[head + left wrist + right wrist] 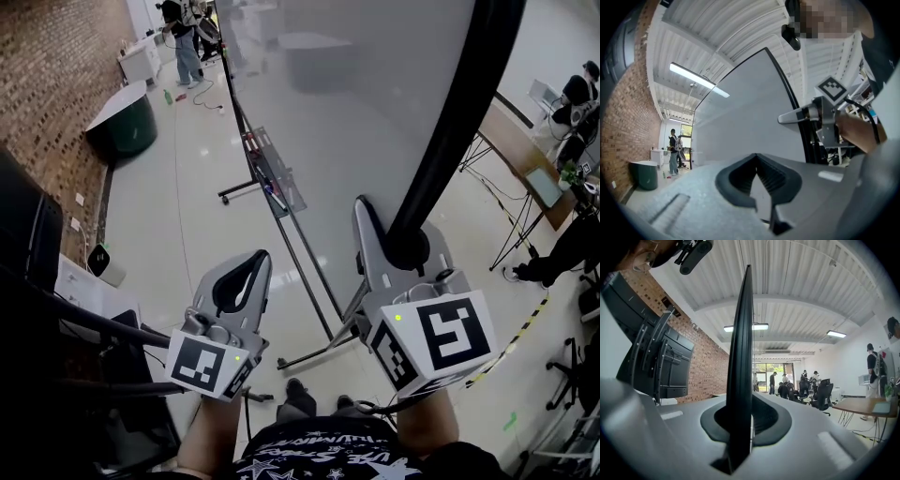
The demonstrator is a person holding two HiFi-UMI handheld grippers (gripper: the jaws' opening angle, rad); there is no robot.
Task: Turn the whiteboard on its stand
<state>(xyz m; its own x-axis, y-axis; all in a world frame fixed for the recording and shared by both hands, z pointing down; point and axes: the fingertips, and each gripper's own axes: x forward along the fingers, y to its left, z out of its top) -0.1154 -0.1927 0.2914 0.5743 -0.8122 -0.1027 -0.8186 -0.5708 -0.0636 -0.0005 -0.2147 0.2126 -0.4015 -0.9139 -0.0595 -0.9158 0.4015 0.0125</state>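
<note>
Head view first: the whiteboard (pixel 356 112) stands upright on its wheeled stand (pixel 309 281) on the glossy floor (pixel 187 216). Its pale face runs away from the camera, with a pen tray (pixel 272 173) hanging low on the near side. The right tongs (pixel 401 246) are clamped on the board's black edge (pixel 459 112), which rises straight out of them. The left tongs (pixel 255 258) sit just beside the board's face, tips pressed together and carrying nothing. Off to the left, a green tub (pixel 122 122) sits by the brick wall (pixel 47 84).

Over to the left gripper view: the left tongs (pixel 757 158) meet at the tips with nothing between them. The whiteboard's grey face (pixel 745 112) fills the middle ahead. At the right, the right tongs (pixel 787 118) pinch the black edge (pixel 808 145). A person (pixel 673 150) stands far down the room.

Now the right gripper view: the right tongs (pixel 742 401) are closed on the black edge (pixel 743 333), which splits the picture top to bottom. To its left is a dark screen (pixel 661 357) in front of the brick wall. To its right, people (pixel 801 385) gather round chairs, near a wooden surface (pixel 862 405).
</note>
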